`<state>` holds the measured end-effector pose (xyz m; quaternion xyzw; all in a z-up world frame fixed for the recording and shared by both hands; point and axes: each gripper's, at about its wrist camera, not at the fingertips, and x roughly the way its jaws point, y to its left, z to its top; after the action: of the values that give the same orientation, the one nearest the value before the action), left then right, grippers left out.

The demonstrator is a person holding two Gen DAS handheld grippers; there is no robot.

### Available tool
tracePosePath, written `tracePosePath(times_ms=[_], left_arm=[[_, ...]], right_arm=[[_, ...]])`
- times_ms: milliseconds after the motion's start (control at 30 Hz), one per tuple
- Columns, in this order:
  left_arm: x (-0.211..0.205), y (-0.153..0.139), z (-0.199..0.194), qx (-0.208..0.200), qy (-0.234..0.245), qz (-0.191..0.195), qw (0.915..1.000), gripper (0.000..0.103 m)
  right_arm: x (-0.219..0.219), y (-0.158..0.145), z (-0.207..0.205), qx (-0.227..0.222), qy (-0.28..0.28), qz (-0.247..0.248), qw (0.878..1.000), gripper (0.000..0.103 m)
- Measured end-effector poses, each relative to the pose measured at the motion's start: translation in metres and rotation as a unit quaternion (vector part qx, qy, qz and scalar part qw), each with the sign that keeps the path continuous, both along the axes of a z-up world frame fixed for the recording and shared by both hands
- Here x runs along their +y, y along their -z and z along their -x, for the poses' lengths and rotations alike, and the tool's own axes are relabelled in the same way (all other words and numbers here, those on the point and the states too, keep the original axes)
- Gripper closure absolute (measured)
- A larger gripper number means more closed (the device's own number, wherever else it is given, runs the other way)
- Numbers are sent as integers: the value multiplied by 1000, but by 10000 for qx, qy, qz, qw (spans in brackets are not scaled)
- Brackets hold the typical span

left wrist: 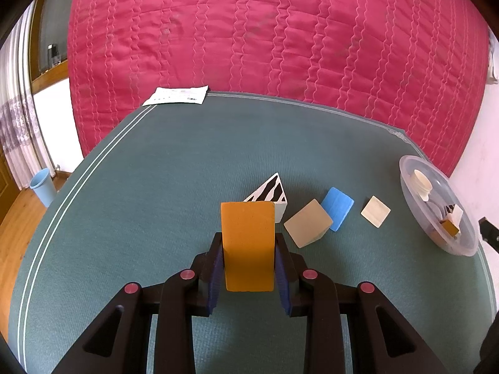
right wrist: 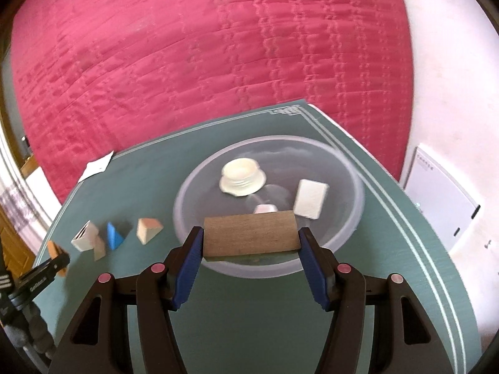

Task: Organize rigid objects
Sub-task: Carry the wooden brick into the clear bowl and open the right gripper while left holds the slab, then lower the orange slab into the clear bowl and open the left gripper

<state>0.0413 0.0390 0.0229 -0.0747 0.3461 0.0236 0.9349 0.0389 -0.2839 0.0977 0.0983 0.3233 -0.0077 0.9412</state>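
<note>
Right wrist: brown block between tongs

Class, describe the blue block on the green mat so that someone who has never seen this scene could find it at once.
Start at the green mat in front of the pink quilt, then find the clear plastic bowl at its right edge. A row of small blocks lies left of the bowl; the blue block sits between the cream tile and the beige block. It is the row's only blue piece.
</note>
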Motion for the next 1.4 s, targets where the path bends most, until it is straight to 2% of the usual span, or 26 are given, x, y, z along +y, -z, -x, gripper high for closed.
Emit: tracePosePath(times_ms=[533, 900, 1133, 1400], left_arm=[[-3, 3, -2, 41, -17, -67, 10000, 72], [-8, 3, -4, 83, 22, -129, 9999, 72], [-24, -2, -2, 94, 197, -200, 9996, 72], [-59, -13, -4, 88, 617, -265, 9977, 72]], right_arm=[[-29, 5, -19, -61, 453, 177, 9988, 41], [-39, 28, -2, 90, 681, 65, 9976, 41], [-44, 34, 6, 76, 865, -15, 9962, 41], [-48, 36, 9, 43, 928, -206, 9955, 41]])
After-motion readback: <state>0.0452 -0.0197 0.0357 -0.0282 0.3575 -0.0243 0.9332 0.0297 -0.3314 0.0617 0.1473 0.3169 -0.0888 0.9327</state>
